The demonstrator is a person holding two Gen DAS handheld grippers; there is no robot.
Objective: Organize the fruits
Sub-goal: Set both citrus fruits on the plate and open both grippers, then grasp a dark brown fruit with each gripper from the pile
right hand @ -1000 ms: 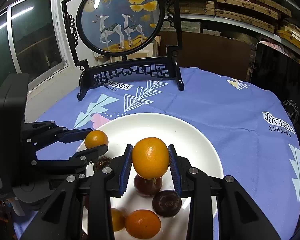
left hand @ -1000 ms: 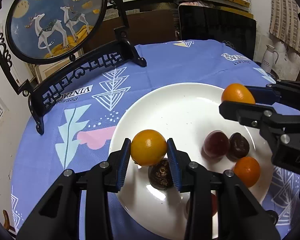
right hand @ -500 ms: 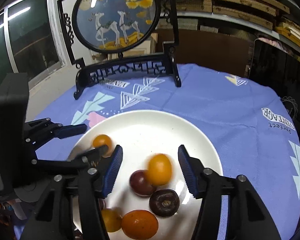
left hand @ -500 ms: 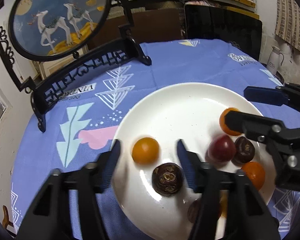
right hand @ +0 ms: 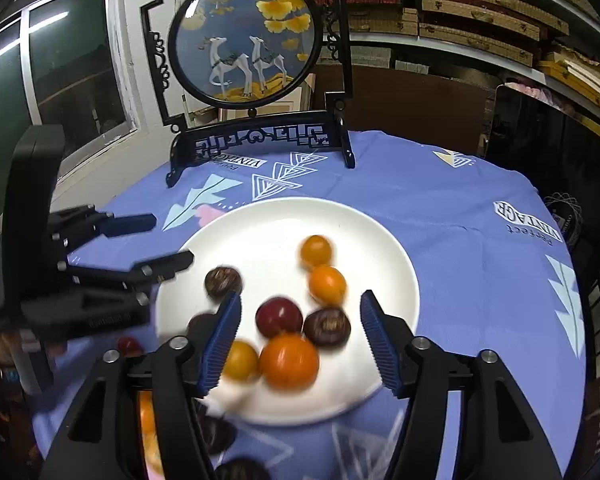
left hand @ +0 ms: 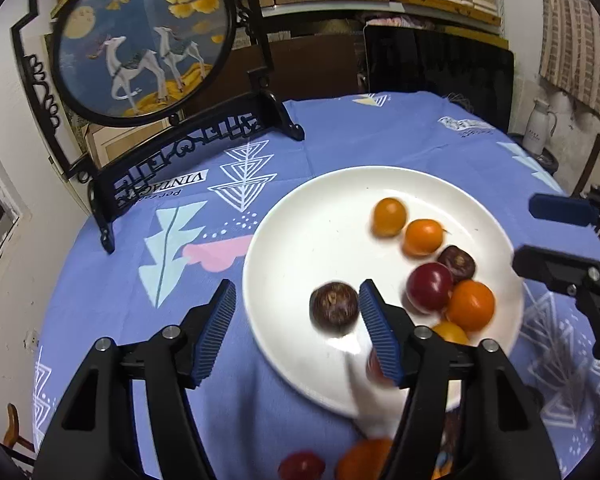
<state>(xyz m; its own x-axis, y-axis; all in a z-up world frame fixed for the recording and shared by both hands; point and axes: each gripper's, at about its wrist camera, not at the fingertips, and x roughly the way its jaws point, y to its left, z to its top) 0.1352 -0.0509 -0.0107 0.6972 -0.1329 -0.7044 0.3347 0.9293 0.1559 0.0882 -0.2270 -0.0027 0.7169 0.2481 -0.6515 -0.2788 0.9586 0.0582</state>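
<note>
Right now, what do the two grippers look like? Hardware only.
Both match. The left gripper and right gripper have matte black angular finger arms with silver screw heads at the joints and blue ribbed pads on the inner faces. The left gripper's black boxy body carries faint, unreadable embossed lettering. No cables or sleeves show.

A window (right hand: 72,76) in the white wall, stacked shelves (right hand: 480,20) behind, possibly holding boxes.

A white plate (right hand: 388,264) holds orange fruits (right hand: 327,285) and dark, perhaps maroon ones (right hand: 279,317), on a lilac patterned cloth (right hand: 440,208).
</note>
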